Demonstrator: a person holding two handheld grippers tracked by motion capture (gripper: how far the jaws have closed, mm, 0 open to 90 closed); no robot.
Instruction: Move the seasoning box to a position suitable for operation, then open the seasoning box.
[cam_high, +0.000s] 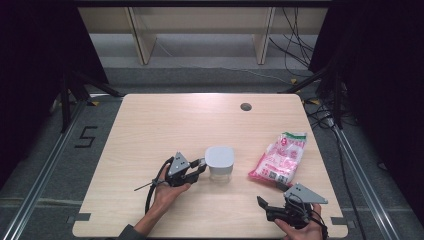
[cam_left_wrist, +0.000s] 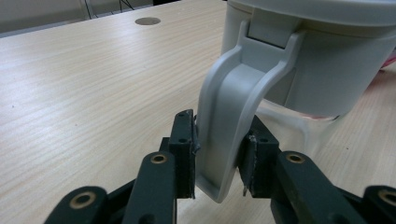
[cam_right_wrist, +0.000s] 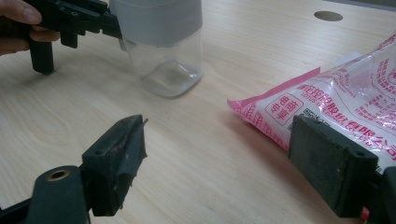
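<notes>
Two grippers: both sitting at the near edge of the table, one in each hand.
Right gripper: lying nearest, jaws standing wide apart and gripping nothing; in its own view one pad is sitting just in front of the pink bag.
Left gripper: pointing at the jar's left side; its own view is showing both pads pressing the grey latch that is hanging down from the lid, a detail too small to make out from above.
Jar: standing upright near the table's middle, grey lid sitting on top; the right gripper view is showing a clear glass body resting on the wood.
Pink bag: lying flat to the right of the jar, apart from it; red printed characters showing, too blurred to read.
Table hole: sitting toward the far edge.
Floor marking: reading "5", left of the table.
</notes>
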